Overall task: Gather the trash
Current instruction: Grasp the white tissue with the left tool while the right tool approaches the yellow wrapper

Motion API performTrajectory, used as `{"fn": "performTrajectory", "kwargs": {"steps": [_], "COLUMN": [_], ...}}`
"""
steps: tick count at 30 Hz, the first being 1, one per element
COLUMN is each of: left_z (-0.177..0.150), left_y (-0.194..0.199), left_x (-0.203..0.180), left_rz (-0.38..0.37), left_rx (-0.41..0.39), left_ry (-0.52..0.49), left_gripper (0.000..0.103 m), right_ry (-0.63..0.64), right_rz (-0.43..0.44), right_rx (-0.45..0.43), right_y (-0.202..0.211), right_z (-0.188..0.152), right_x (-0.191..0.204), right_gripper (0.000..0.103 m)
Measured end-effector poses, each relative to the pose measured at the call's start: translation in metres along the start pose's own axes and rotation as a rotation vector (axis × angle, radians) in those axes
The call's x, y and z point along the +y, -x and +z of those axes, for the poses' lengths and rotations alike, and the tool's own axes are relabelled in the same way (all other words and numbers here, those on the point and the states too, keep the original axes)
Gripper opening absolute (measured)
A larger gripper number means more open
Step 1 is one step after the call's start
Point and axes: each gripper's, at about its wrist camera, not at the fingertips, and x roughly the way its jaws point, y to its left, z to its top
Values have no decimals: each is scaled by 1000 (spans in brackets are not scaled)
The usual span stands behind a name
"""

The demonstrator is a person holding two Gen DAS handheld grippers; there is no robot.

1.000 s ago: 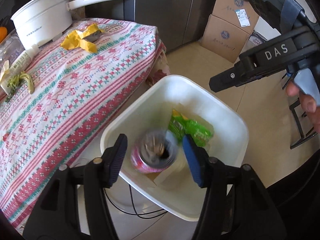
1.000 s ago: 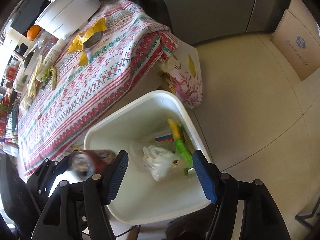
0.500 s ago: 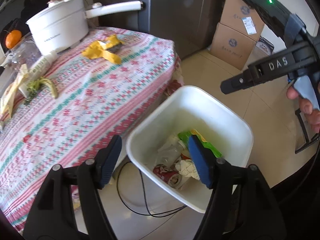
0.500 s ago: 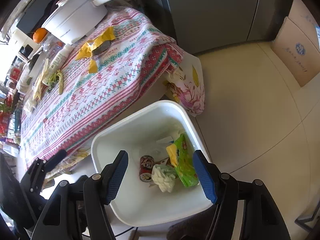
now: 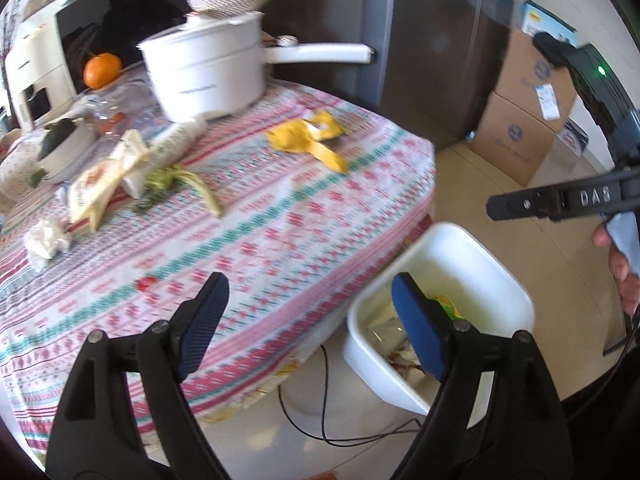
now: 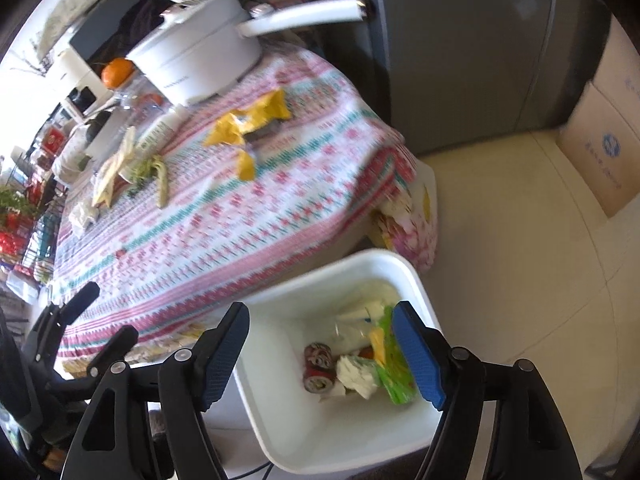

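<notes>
Left gripper (image 5: 308,320): jaws are spread wide, have just been opening, and nothing is held between them.
Right gripper (image 6: 320,354): jaws are spread, have just been opening, and nothing is pinched; the bin's contents are seen below the gap.
Bin (image 6: 416,280): a white tub on the floor beside the table (image 5: 280,240); under the right gripper's jaws, and behind the right-hand jaw of the left gripper.
Bin contents: a red can (image 6: 319,367) on its side, a crumpled white tissue (image 6: 356,370), a green wrapper (image 6: 394,364) close against the right-hand jaw, and clear plastic behind them.
Trash on table: a yellow wrapper (image 5: 310,140), a banana peel (image 5: 200,188), a crumpled paper (image 5: 45,242) and a torn packet (image 5: 104,178) are seen well beyond the left gripper's jaws, untouched.
Left view only: the right gripper's black body, marked DAS, and fingers (image 5: 624,272) of the hand on it.
Right view only: the can and tissue; in the left view most of the bin's inside is hidden by a jaw.
Other: a white pot (image 5: 208,72) and an orange (image 5: 102,70) at the table's far end.
</notes>
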Motion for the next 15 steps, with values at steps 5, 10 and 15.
{"fn": "performTrajectory", "kwargs": {"steps": [5,10,15], "left_z": [8,14,17], "left_y": [9,15,14], "left_x": [26,52,79], "left_rz": [52,100,157], "left_rx": [-25,-45,-49], "left_ry": [51,93,129], "left_gripper": [86,89,91], "right_ry": [53,76,82], "right_rz": [-20,-24,-32], "right_rx": [-59,-107,-144], "right_y": [5,7,4], "right_z": [8,16,26], "right_x": [25,44,59], "right_gripper": [78,81,82]}}
